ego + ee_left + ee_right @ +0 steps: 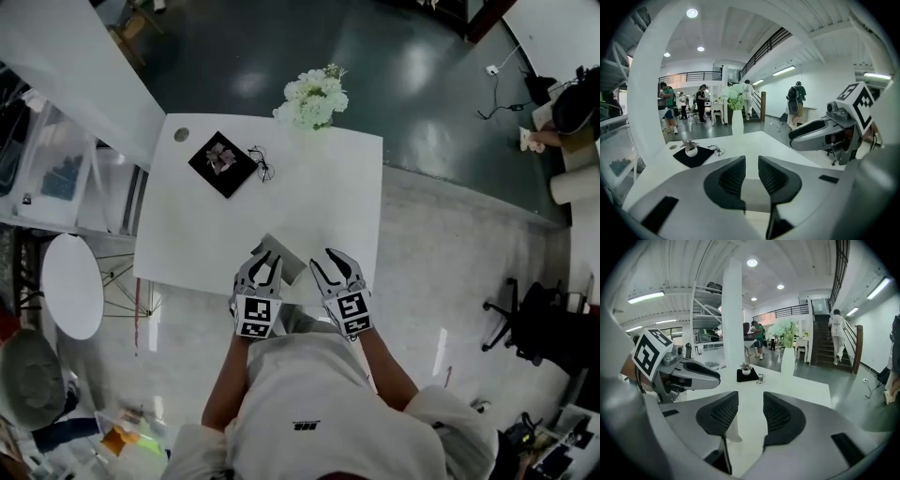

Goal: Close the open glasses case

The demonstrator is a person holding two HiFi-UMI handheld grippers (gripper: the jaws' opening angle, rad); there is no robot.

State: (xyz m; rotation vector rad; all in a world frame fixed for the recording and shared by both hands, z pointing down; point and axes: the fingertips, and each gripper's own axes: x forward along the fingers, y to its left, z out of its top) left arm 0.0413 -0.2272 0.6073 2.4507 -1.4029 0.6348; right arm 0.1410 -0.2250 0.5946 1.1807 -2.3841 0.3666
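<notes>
Hovering side by side over the near edge of the bench [323,202], the left gripper [266,266] and the right gripper [330,262] both point away from the person. Each gripper's own view shows its jaws parted and holding nothing, with a narrow gap on the left and a somewhat wider one on the right. Neither gripper is clasping anything, so the closing does not look begun.

The glasses case [289,262], a grey box, lies on the bench right at its near edge. It sits partly under the left gripper's tips and just left of the right gripper. The left gripper covers part of it, so I cannot tell how wide the lid stands. In the left gripper view a grey surface shows low in the gap between the jaws, which is probably the case. With the case so near and a gripper on either side, one gripper could likely steady the base while the other tips the lid over.

Farther off, toward the far left, a black mat [223,161] carries a small potted plant [691,150]. A thin dark wiry thing [263,165] lies just to its right; whether it is a pair of glasses is too small to tell. At the far edge stands a vase of white flowers [314,97]. All of these are well apart from the case and should not hinder the work.
</notes>
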